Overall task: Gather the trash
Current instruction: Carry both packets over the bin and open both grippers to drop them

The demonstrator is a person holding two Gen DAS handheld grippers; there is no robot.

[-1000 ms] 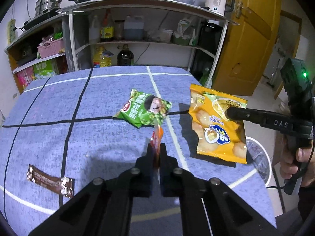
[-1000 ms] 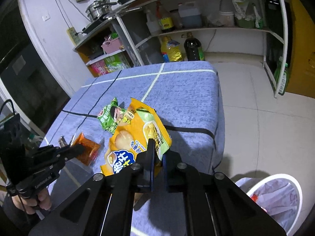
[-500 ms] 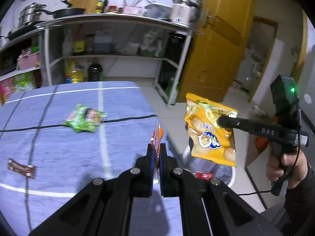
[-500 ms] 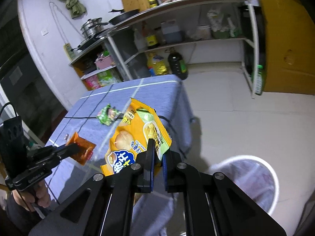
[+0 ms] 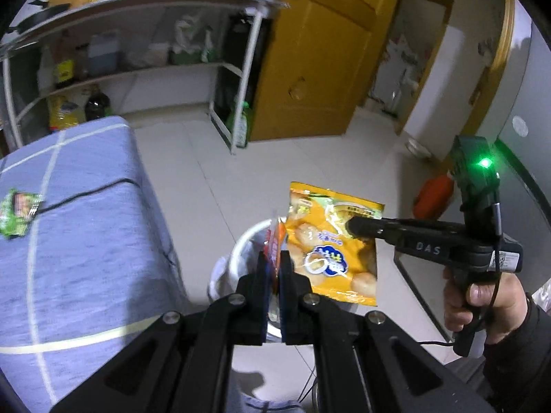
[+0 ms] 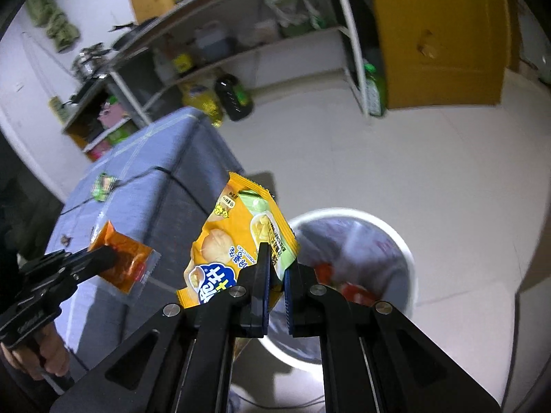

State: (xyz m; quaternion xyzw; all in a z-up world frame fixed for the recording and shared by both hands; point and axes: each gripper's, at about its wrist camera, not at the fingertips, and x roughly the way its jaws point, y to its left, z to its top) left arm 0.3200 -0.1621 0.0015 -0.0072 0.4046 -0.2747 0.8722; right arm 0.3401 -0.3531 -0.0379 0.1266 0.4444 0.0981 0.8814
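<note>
The left wrist view alone shows the right hand point(image 5: 482, 303) around its gripper's handle and a green lamp on that tool; the right wrist view alone shows red scraps inside the white trash bin point(image 6: 396, 241) and the flat face of the orange sachet point(image 6: 124, 261); the left view sees that sachet only edge-on. The left gripper point(image 5: 273, 265) is pressed together, pinching the orange sachet beside the bin's rim; the right gripper point(image 6: 275, 275) is clamped on the yellow snack bag point(image 6: 234, 241), which hangs just above the bin; a green wrapper point(image 5: 17, 213) lies on the blue-covered table point(image 5: 86, 241).
</note>
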